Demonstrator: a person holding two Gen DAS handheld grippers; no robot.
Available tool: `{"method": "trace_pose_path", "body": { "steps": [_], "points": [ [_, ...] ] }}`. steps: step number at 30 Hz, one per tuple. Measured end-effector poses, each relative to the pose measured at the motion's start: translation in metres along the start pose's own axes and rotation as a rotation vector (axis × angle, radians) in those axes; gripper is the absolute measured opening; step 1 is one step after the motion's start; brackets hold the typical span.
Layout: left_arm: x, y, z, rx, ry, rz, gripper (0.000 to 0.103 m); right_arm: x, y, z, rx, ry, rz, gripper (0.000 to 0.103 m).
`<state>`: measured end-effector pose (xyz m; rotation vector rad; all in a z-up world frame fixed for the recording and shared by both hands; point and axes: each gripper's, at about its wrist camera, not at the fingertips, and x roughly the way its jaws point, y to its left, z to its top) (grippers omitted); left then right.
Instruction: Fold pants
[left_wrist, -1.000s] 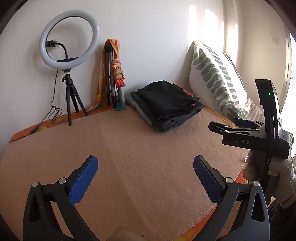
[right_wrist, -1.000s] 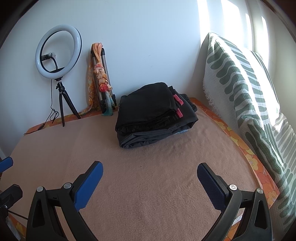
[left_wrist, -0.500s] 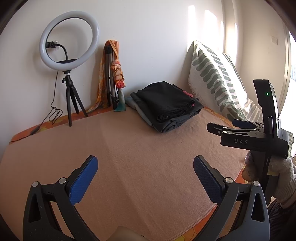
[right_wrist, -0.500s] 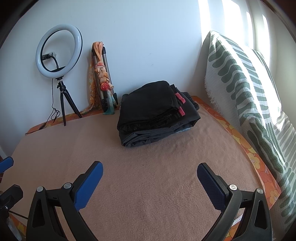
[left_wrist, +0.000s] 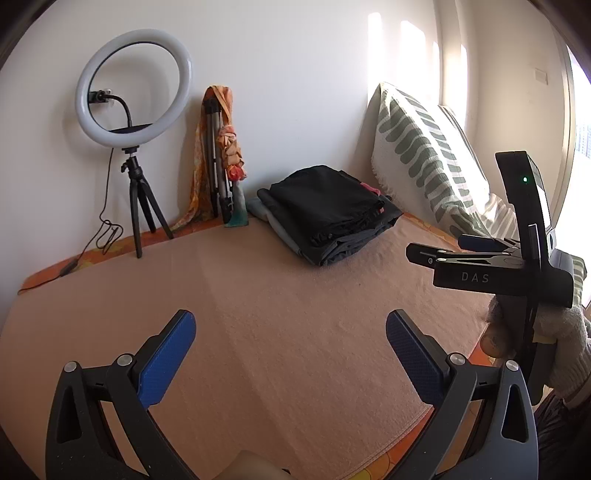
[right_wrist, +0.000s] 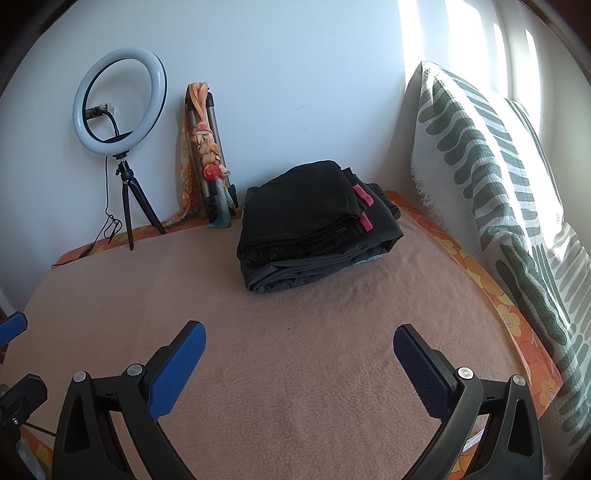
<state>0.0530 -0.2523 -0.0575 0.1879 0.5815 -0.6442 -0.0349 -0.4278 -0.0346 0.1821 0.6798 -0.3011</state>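
A stack of folded dark pants (left_wrist: 328, 214) lies at the far side of the peach blanket (left_wrist: 280, 325), near the wall; it also shows in the right wrist view (right_wrist: 314, 225), with red tags on one garment. My left gripper (left_wrist: 290, 332) is open and empty, low over the blanket's near part. My right gripper (right_wrist: 299, 350) is open and empty too, well short of the stack. In the left wrist view the right gripper's body (left_wrist: 517, 266) shows at the right, held in a gloved hand.
A ring light on a tripod (left_wrist: 133, 96) stands at the back left with its cable on the bed. A folded tripod with an orange scarf (left_wrist: 221, 162) leans on the wall. A green-patterned pillow (right_wrist: 491, 184) lines the right side.
The right gripper has moved slightly forward and left toward the stack. The left gripper has barely moved. Both stay open.
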Motion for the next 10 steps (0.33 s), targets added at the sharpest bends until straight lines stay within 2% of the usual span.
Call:
{"method": "trace_pose_path", "body": {
  "steps": [10],
  "points": [
    [0.0004, 0.0001, -0.0032, 0.02, 0.002, -0.008, 0.102, 0.0057, 0.0079, 0.0014, 0.006, 0.014, 0.022, 0.103]
  ]
}}
